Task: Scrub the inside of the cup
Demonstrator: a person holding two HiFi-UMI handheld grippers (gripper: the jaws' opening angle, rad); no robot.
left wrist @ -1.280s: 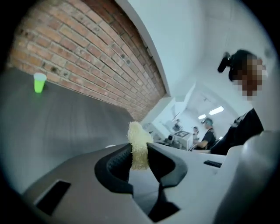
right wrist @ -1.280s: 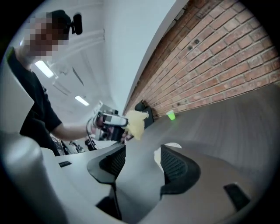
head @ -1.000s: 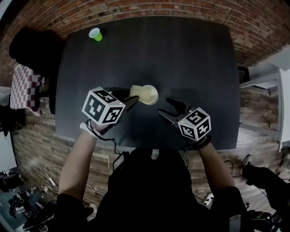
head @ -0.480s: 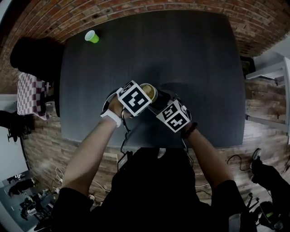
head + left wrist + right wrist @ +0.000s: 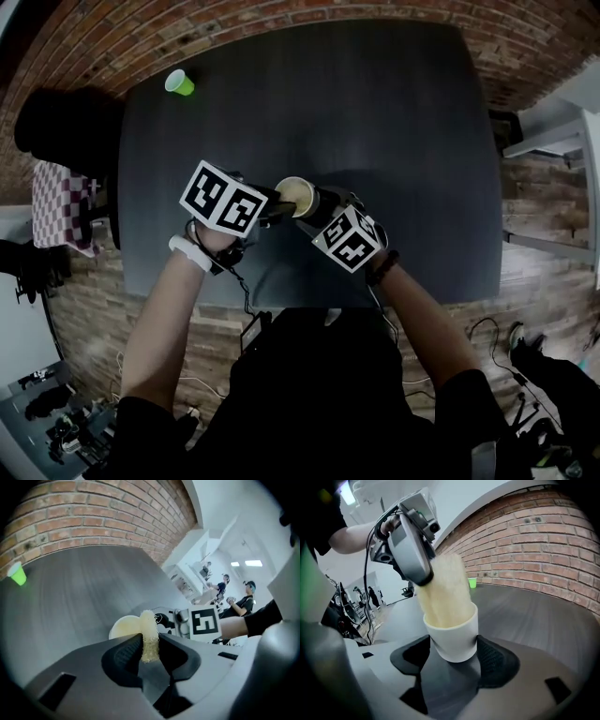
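Sitting clamped in the right gripper (image 5: 453,645), white cup (image 5: 458,637) with sponge (image 5: 443,592) inside

Dark table (image 5: 403,112) w/ green cup (image 5: 179,82) far-left corner.

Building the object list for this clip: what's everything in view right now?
white cup: 1, white, gripped between the right gripper's jaws
sponge: 1, pale yellow, pinched in the left gripper, its free end in the white cup's mouth
green cup: 1, green, far left corner of the table
table: 1, dark grey, under the grippers
checked cloth: 1, checked, left of the table
brick wall: 1, red-brown, beyond the table
people: at least 2, dark clothes, far background
left gripper: 1, grey, shut on the sponge
right gripper: 1, grey, shut on the white cup
forearms: 2, bare, bottom of the head view
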